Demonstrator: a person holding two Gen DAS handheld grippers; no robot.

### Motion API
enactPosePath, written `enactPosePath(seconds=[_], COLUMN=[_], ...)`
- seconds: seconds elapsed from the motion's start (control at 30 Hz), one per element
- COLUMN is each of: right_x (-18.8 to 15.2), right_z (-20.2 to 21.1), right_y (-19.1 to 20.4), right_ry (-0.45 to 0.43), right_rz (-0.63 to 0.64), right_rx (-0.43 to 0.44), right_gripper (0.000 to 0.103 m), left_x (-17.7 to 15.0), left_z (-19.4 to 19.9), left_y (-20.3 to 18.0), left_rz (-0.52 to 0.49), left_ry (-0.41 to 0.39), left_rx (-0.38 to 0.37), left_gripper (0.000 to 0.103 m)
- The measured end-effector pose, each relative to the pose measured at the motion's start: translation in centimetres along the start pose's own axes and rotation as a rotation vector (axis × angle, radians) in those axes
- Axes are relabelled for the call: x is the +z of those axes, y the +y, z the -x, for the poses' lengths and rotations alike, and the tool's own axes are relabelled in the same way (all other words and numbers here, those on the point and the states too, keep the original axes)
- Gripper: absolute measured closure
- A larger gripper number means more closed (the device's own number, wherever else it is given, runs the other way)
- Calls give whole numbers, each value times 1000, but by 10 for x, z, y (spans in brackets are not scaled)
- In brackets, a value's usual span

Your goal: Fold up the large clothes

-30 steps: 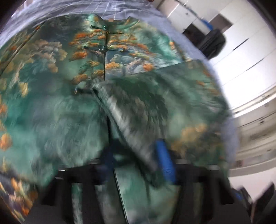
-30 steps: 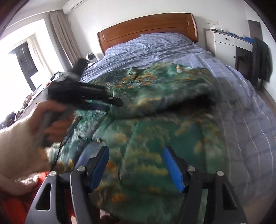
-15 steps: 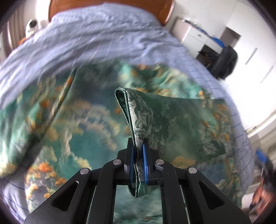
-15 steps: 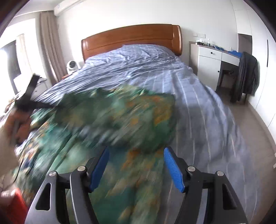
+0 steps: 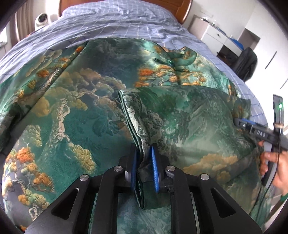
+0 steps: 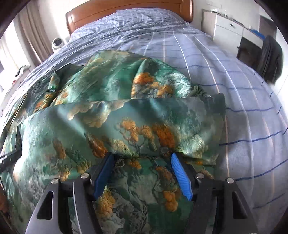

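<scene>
A large green brocade garment (image 5: pixel 75 115) with orange tree patterns lies spread on the bed, its collar (image 5: pixel 178 57) toward the headboard. My left gripper (image 5: pixel 144 162) is shut on a folded edge of the garment (image 5: pixel 133 115), holding that flap over the garment's middle. The right gripper shows at the right edge of the left wrist view (image 5: pixel 255 131), held in a hand. In the right wrist view the right gripper (image 6: pixel 142 171) is open, low over the garment (image 6: pixel 136 133), with nothing between its blue pads (image 6: pixel 180 174).
The bed has a blue checked cover (image 6: pixel 216 59) and a wooden headboard (image 6: pixel 126 10). A white desk (image 6: pixel 232 30) and a chair with a dark jacket (image 6: pixel 270 59) stand to the right. A small white device (image 5: pixel 42 18) sits at the bed's left.
My left gripper has carried the held flap across the garment and lowered it. The right gripper has come down closer to the garment, staying open.
</scene>
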State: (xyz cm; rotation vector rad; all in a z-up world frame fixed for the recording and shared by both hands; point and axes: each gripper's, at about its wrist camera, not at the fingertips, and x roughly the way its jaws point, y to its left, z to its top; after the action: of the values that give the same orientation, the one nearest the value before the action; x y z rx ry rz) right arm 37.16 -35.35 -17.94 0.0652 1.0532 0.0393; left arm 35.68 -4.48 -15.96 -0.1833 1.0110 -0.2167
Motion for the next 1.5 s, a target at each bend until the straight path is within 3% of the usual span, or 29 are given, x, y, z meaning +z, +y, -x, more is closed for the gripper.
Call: enactPosePath(seconds=[0.2, 0.37, 0.47, 0.6, 0.63, 0.67, 0.7, 0.73, 0.77, 0.83, 0.97, 1.1, 1.27, 1.5], right_x=[3, -36, -55, -51, -48, -48, -48, -54, -62, -86, -143, -182, -197, -200], right_z=[21, 78, 52, 37, 40, 45, 59, 74, 95, 131, 188, 215, 239, 252], right_y=[6, 28, 32, 31, 34, 37, 42, 47, 52, 59, 69, 78, 107, 137], right_ry=[8, -88, 8, 30, 35, 30, 4, -31, -76, -155, -241, -238, -260, -342], right_rz=[15, 54, 62, 17, 14, 15, 21, 26, 28, 21, -29, -16, 92, 126], right_rx=[-41, 25, 0, -14, -34, -49, -68, -67, -53, -47, -67, -79, -98, -4], right_gripper=[36, 36, 36, 36, 36, 36, 36, 35, 33, 18, 17, 17, 17, 17], left_x=[-3, -7, -7, -6, -7, -10, -14, -19, -28, -45, -94, -130, -150, -167], left_z=[-2, -1, 1, 12, 16, 25, 38, 46, 64, 86, 128, 169, 220, 255], left_y=[4, 6, 4, -4, -6, -8, -8, -8, -9, -12, -29, -37, -29, -34], left_rz=[13, 10, 4, -39, -49, -56, -55, -52, -49, -50, -150, -221, -182, -161], left_ry=[-29, -51, -50, -41, -44, -56, -75, -90, -125, -165, -196, -223, -294, -333], left_rx=[-26, -26, -15, 25, 37, 50, 57, 54, 40, 21, 9, 5, -43, -8], left_gripper=[87, 87, 86, 84, 76, 61, 51, 33, 21, 17, 14, 14, 5, 5])
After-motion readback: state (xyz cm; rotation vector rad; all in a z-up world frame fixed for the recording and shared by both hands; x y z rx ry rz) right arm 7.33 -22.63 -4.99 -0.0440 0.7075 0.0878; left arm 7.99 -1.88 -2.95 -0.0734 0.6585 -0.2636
